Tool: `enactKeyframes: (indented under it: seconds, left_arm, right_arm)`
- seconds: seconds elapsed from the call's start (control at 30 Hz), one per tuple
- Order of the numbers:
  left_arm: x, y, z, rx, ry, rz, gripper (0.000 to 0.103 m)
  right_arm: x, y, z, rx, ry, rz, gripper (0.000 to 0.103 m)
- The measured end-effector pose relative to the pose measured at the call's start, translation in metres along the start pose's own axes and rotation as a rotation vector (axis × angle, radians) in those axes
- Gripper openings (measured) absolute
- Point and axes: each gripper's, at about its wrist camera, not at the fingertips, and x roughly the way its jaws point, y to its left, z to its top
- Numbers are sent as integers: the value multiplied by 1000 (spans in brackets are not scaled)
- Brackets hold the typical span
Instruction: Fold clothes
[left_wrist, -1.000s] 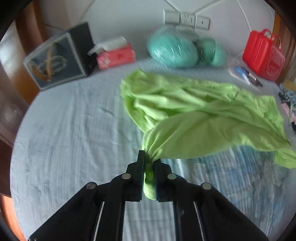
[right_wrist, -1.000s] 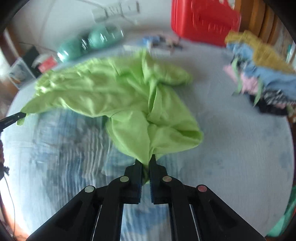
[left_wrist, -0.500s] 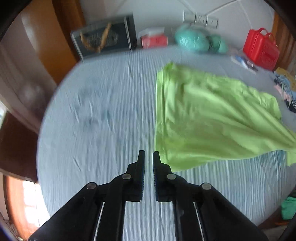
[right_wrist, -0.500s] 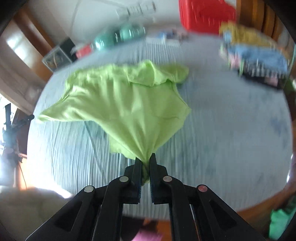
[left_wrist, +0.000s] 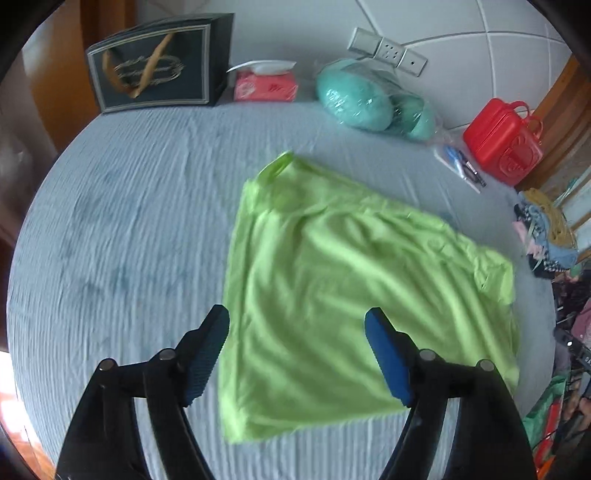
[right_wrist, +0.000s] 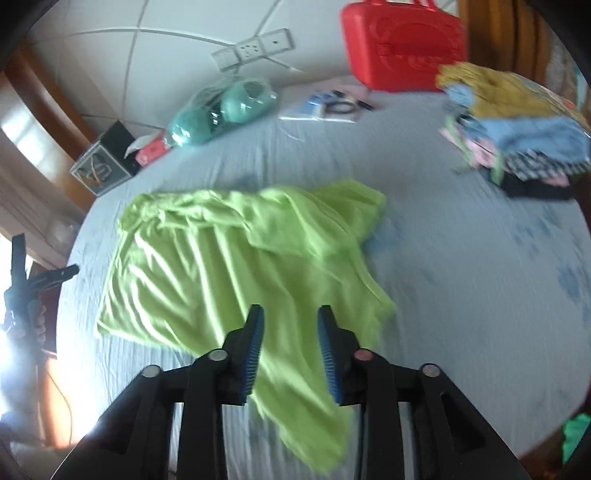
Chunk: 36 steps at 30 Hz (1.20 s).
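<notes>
A lime green shirt lies spread, with ripples, on the blue-grey bed sheet; its collar end points to the far wall. It also shows in the right wrist view, one corner trailing toward the near edge. My left gripper is wide open and empty above the shirt's near-left part. My right gripper is open and empty above the shirt's near-right corner. The left gripper also shows far left in the right wrist view.
At the far wall stand a dark gift bag, a pink tissue pack, a teal bundle in plastic and a red case. A stack of folded clothes sits at the right edge.
Both grippers let go of the green shirt and opened, the left before the right. The shirt dropped from a bunched, lifted state to lying spread on the sheet. Both grippers pulled back and up.
</notes>
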Motion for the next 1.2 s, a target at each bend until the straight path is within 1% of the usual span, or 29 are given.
enactKeyframes:
  seconds: [0.07,0.1,0.17,0.23,0.3,0.43,0.57,0.6,0.63,0.67,0.7,0.73,0.77,0.8,0.87,0.93,0.97,1.0,1.03,1.07,1.1,1.13,1.17,1.2]
  left_arm:
    - [11,-12,12,29,-8,14,76]
    - [17,-16,16,37,-9,19,76]
    - [31,-21,24,45,-4,28,76]
    - [43,-22,33,62,-1,63,76]
    - [57,-21,45,79,-1,98,76]
    - [88,-13,74,89,8,147,76]
    - [121,-4,98,81,37,165,76]
    - [132,-4,102,87,48,166,76]
    - [142,-5,105,100,61,171,74]
    - [151,-6,108,117,74,180,65]
    - [156,-7,110,129,81,181,32]
    - [159,-8,111,138,83,177,22]
    - [159,-9,114,149,76,182,19]
    - [158,-11,118,160,63,194,11]
    - [157,-13,130,154,42,195,10]
    - [151,-11,138,137,30,187,10]
    - [148,-9,142,129,25,182,10]
    - [145,-8,146,120,20,177,10]
    - [141,-7,150,112,15,172,11]
    - [138,-5,153,103,10,167,11]
    - [134,-4,157,94,5,162,12]
    - [131,-2,161,86,0,156,18]
    - [128,-1,165,77,-5,151,24]
    - [124,0,168,69,-10,146,40]
  right_arm:
    - [22,12,17,3,9,6,59]
    - [34,16,24,8,16,1,62]
    - [54,23,35,22,33,-2,64]
    - [72,29,46,36,40,7,63]
    - [93,34,57,38,68,-10,52]
    - [121,37,70,44,110,-49,52]
    - [147,36,76,42,157,-66,54]
    - [152,36,76,22,173,-87,52]
    - [155,36,76,-6,191,-116,45]
    - [159,36,76,-34,209,-145,15]
    - [153,34,81,-51,199,-163,3]
    - [142,31,87,-63,173,-176,3]
    - [131,28,94,-74,148,-189,3]
    - [117,23,108,-81,101,-210,3]
    - [92,12,143,-83,-3,-246,2]
    - [82,-3,176,-51,-86,-262,2]
    - [80,-13,194,-19,-127,-278,3]
    - [79,-23,211,13,-168,-293,8]
    - [79,-31,221,52,-173,-274,12]
    - [81,-39,227,95,-159,-237,18]
    - [81,-44,228,124,-142,-188,19]
    - [81,-43,225,122,-128,-159,20]
    - [81,-36,216,91,-110,-152,22]
    - [81,-28,205,52,-88,-150,28]
